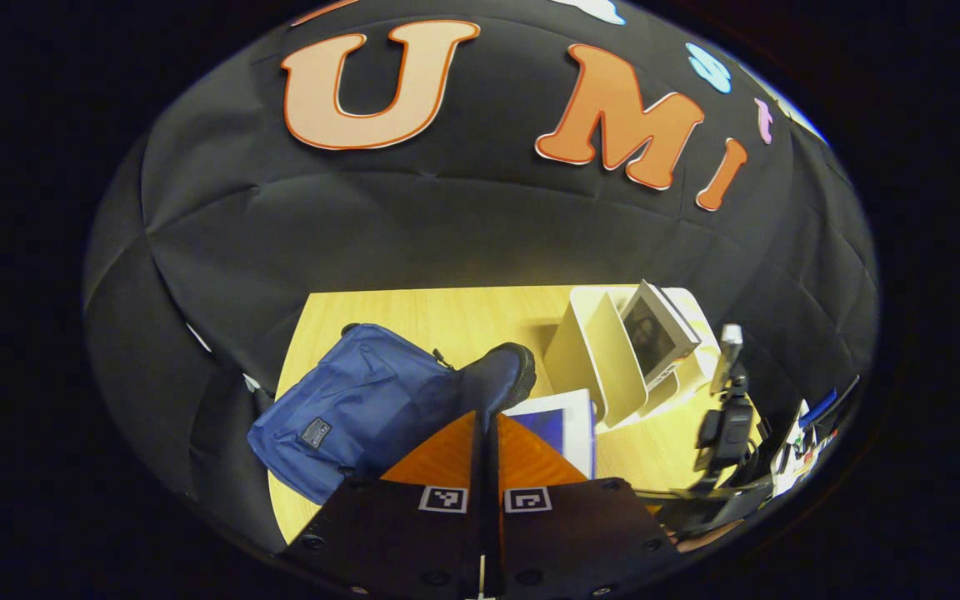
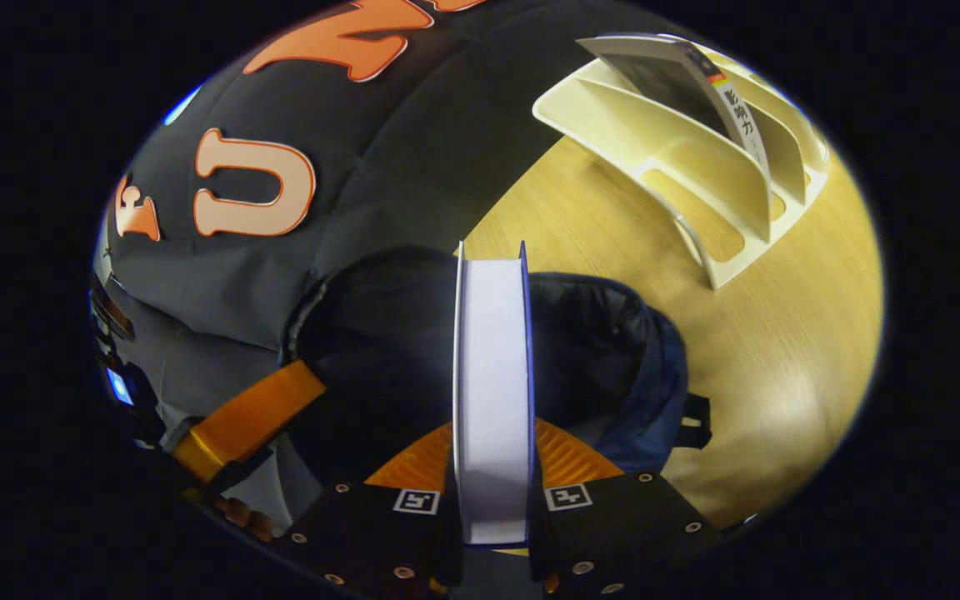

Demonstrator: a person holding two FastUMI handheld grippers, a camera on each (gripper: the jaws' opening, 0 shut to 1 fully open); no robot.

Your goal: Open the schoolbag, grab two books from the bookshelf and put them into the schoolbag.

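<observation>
The blue schoolbag [image 1: 347, 408] lies on the wooden table [image 1: 447, 317]. My left gripper [image 1: 487, 421] is shut on its dark opening rim [image 1: 501, 375] and holds the rim lifted. A blue-and-white book [image 1: 559, 425] shows just right of my fingers. In the right gripper view my right gripper [image 2: 492, 437] is shut on that book [image 2: 492, 375], seen edge-on over the schoolbag's dark open mouth [image 2: 597, 342]. An orange finger of the left gripper [image 2: 247, 417] holds the bag's far side. The cream bookshelf [image 2: 697, 167] holds another book [image 2: 697, 83], also visible in the left gripper view [image 1: 655, 333].
The bookshelf [image 1: 605, 358] stands at the table's back right, close behind the bag. The right gripper's black body [image 1: 726, 425] rises at the right, with clutter [image 1: 805, 433] beyond the table edge. Bare tabletop [image 2: 780, 358] lies between bag and shelf.
</observation>
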